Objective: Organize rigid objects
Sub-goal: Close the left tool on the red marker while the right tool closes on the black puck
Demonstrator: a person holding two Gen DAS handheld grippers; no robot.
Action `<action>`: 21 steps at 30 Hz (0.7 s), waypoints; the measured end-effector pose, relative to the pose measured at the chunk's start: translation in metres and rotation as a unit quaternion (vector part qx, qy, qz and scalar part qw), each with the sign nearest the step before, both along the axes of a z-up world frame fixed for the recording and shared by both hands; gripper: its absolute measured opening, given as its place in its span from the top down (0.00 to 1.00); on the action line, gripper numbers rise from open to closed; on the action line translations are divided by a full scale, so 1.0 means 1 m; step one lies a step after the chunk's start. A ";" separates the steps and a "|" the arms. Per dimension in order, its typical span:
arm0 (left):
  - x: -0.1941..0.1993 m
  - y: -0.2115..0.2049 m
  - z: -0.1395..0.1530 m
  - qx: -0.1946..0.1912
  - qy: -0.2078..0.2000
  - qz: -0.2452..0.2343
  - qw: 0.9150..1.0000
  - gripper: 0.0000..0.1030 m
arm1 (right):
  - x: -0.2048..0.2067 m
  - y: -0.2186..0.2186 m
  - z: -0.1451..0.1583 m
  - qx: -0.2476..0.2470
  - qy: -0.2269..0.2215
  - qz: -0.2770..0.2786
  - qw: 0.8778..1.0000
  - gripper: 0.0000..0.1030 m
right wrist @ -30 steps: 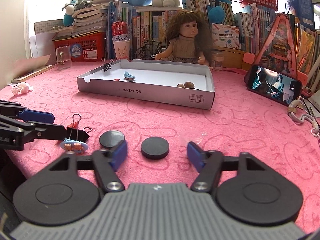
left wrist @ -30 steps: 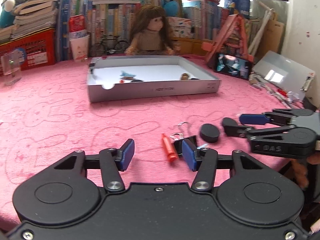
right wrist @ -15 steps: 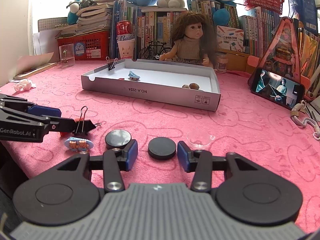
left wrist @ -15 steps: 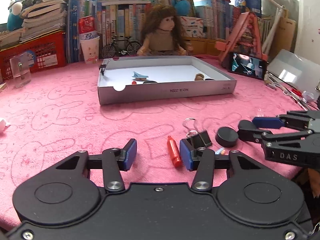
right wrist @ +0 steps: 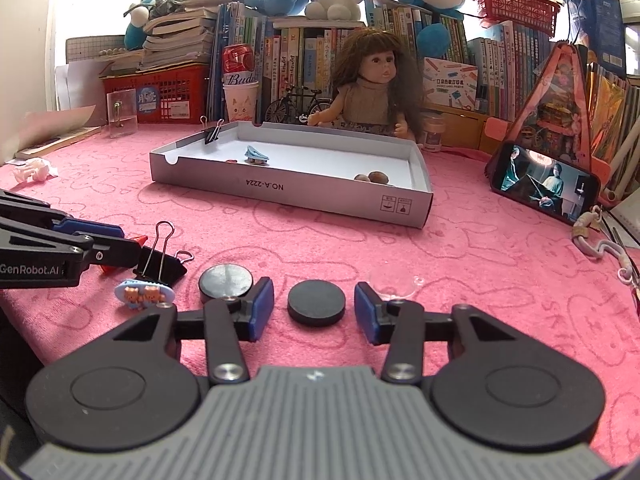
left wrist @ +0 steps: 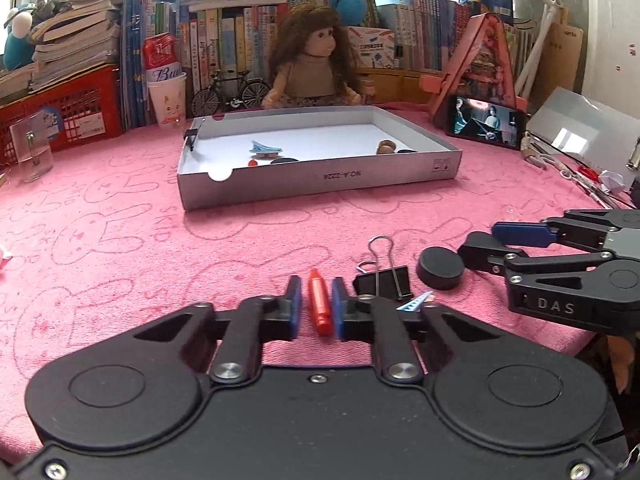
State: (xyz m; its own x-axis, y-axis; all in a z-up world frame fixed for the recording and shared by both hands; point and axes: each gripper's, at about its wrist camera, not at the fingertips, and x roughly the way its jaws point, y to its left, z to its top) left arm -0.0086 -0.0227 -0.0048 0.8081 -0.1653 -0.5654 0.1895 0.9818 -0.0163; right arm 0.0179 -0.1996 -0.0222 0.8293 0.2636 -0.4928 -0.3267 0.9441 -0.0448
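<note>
My left gripper [left wrist: 316,306] is shut on a small red crayon-shaped piece [left wrist: 319,292] lying on the pink cloth. Just right of it lie a black binder clip [left wrist: 384,280] and a black disc [left wrist: 440,270]. My right gripper [right wrist: 314,310] straddles another black disc [right wrist: 316,306]; its jaws are closing, and a gap still shows on each side of the disc. A shiny-topped disc [right wrist: 226,282], a blue bear hair clip [right wrist: 144,294] and a clear dome [right wrist: 394,284] lie around it. The grey box tray [left wrist: 320,184] stands farther back with a few small items inside.
A doll [right wrist: 374,80], books and a red basket [right wrist: 160,92] line the back. A phone on a stand [right wrist: 544,186] and cords [right wrist: 600,244] are at the right. The table's front edge runs just under both grippers, which sit side by side.
The left jaws closed from wide apart onto the red piece. The right jaws narrowed around the black disc compared with a second ago.
</note>
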 end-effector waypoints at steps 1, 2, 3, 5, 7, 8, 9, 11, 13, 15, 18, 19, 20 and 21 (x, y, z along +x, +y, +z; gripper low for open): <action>0.000 -0.001 0.000 -0.001 0.000 0.000 1.000 0.90 | 0.000 0.000 0.000 0.001 0.001 0.002 1.000 0.54; 0.000 -0.001 0.000 -0.001 0.000 0.000 1.000 0.90 | 0.000 0.001 0.000 0.002 0.001 0.004 1.000 0.58; -0.001 -0.001 0.001 -0.002 0.000 -0.001 1.000 0.90 | -0.001 0.001 0.000 0.000 0.001 0.005 1.000 0.60; -0.001 -0.002 0.002 -0.004 -0.002 0.000 1.000 0.90 | 0.000 0.003 0.000 -0.002 0.000 0.006 1.000 0.64; 0.000 -0.002 0.005 -0.005 -0.006 0.000 1.000 0.90 | 0.000 0.003 0.000 -0.001 0.000 0.006 1.000 0.64; 0.000 -0.002 0.006 -0.005 -0.008 0.000 1.000 0.90 | 0.000 0.003 0.000 0.000 0.001 0.006 1.000 0.64; 0.001 0.000 0.007 -0.006 -0.010 0.001 1.000 0.90 | 0.001 0.003 0.001 0.000 0.002 0.005 1.000 0.64; 0.004 0.001 0.010 -0.007 -0.013 0.003 1.000 0.90 | 0.003 0.003 0.002 -0.002 0.001 0.002 1.000 0.65; 0.009 0.003 0.013 -0.012 -0.013 0.007 1.000 0.90 | 0.005 0.001 0.005 0.004 0.003 -0.001 1.000 0.65; 0.013 0.005 0.015 -0.018 -0.012 0.011 1.000 0.90 | 0.008 -0.001 0.007 0.011 0.005 -0.003 1.000 0.65; 0.019 0.009 0.018 -0.022 -0.014 0.018 0.999 0.90 | 0.011 -0.003 0.011 0.018 0.003 -0.007 1.000 0.65; 0.021 0.010 0.020 -0.024 -0.015 0.018 0.999 0.90 | 0.012 -0.003 0.013 0.021 0.003 -0.008 1.000 0.65; 0.023 0.011 0.021 -0.026 -0.015 0.019 0.999 0.90 | 0.013 -0.004 0.014 0.024 0.003 -0.010 1.000 0.65; 0.025 0.012 0.022 -0.027 -0.016 0.019 0.999 0.90 | 0.014 -0.005 0.015 0.026 0.002 -0.011 1.000 0.65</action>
